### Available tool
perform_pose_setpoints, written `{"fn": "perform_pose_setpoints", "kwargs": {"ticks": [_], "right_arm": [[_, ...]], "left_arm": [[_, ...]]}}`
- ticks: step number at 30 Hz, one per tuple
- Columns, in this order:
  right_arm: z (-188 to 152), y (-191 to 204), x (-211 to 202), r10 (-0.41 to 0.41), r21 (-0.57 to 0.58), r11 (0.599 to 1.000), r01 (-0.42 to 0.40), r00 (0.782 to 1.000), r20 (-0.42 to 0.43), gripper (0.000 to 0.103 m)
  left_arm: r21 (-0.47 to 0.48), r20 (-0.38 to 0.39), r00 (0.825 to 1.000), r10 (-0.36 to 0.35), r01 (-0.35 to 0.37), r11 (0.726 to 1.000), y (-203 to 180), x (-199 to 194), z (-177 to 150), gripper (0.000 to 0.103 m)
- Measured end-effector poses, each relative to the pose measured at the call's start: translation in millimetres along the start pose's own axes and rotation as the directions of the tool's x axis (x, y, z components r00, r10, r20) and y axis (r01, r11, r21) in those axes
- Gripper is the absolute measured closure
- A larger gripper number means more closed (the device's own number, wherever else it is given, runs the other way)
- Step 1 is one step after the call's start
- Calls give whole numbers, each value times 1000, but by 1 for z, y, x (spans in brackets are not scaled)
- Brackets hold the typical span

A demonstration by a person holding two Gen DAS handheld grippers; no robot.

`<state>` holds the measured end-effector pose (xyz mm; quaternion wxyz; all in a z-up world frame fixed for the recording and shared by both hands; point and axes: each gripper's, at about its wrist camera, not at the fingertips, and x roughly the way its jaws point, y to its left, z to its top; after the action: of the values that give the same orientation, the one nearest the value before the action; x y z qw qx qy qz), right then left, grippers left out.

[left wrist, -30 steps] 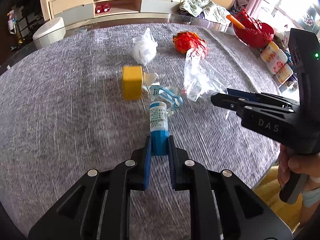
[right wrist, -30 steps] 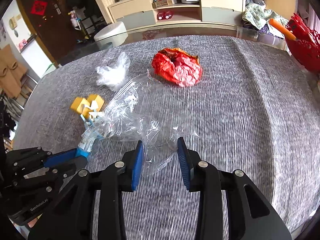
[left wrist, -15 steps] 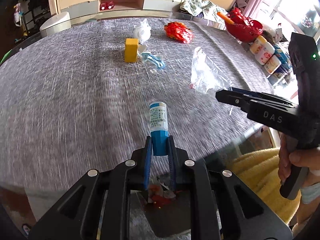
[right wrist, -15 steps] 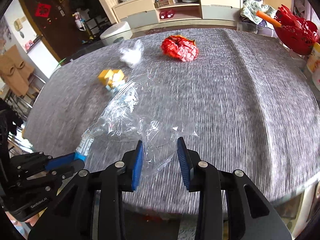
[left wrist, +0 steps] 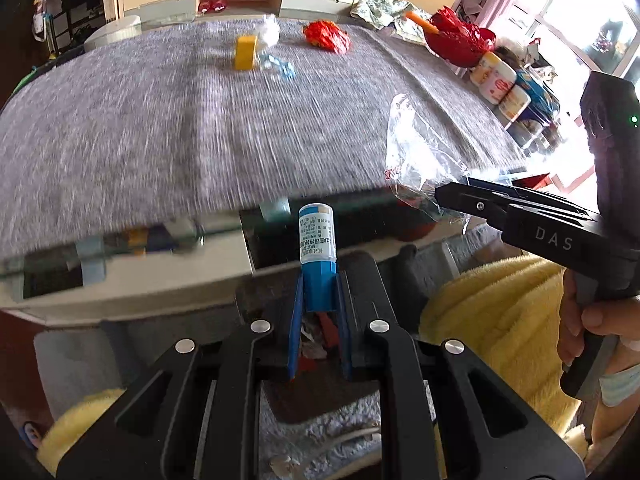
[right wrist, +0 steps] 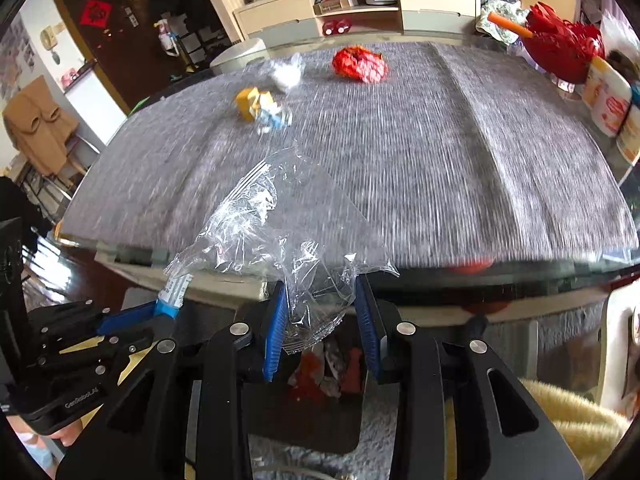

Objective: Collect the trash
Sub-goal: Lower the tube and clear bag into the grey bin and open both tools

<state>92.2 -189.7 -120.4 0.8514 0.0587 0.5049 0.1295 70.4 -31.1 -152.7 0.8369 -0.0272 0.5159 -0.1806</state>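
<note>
My left gripper [left wrist: 318, 292] is shut on a small blue-and-white bottle [left wrist: 317, 245] and holds it off the table's near edge, above a dark bin with red and white scraps [left wrist: 316, 344]. My right gripper [right wrist: 320, 292] holds a crumpled clear plastic bag [right wrist: 276, 232] between its blue pads, also over the bin [right wrist: 328, 368]. The bag shows in the left wrist view [left wrist: 416, 164] too. On the grey table [right wrist: 440, 152] lie a yellow box [right wrist: 250, 102], a white wad [right wrist: 286, 74], a blue-white wrapper [right wrist: 276, 118] and a red crumpled wrapper [right wrist: 360, 64].
A red basket [right wrist: 560, 48] and white jars [right wrist: 604, 96] stand at the table's right edge. A cabinet [right wrist: 360, 8] is behind the table. A yellow fuzzy cushion [left wrist: 492, 320] is at the right near the bin. The floor has a grey rug [left wrist: 320, 432].
Both grippers have pulled back from the table's middle to beyond its near edge, carrying the bottle and the plastic bag. The bin has come into view below them.
</note>
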Motion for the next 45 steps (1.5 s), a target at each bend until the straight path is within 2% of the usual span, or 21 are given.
{"fn": "perform_pose_setpoints", "kwargs": {"ticks": [13,23,31,40,43,44,45], "right_arm": [[-65,0,23,-10,13,1000,11,995,-104,69],[-99,-2,70,-26,49,998,39,969,-245,69],[-101,6,85,-5,43,999,19,956,-295,67],[-94,6,87,13,54,999,4,952,-306,63],[-90,5,87,15,66,998,5,953,-301,60],[-89,4,86,17,72,997,5,954,-298,57],[-88,3,86,20,78,997,4,955,-296,49]], "left_arm": [[-26,-99,994,-37,35,999,-2,35,-64,89],[-50,-185,981,-52,43,998,8,68,-90,89],[-47,-224,972,-65,56,997,8,82,-94,89],[-49,-239,969,-64,54,997,9,86,-89,88],[-52,-238,969,-60,49,997,10,86,-87,88],[-53,-238,970,-58,47,997,10,86,-86,88],[-55,-237,970,-57,45,997,11,85,-86,87]]}}
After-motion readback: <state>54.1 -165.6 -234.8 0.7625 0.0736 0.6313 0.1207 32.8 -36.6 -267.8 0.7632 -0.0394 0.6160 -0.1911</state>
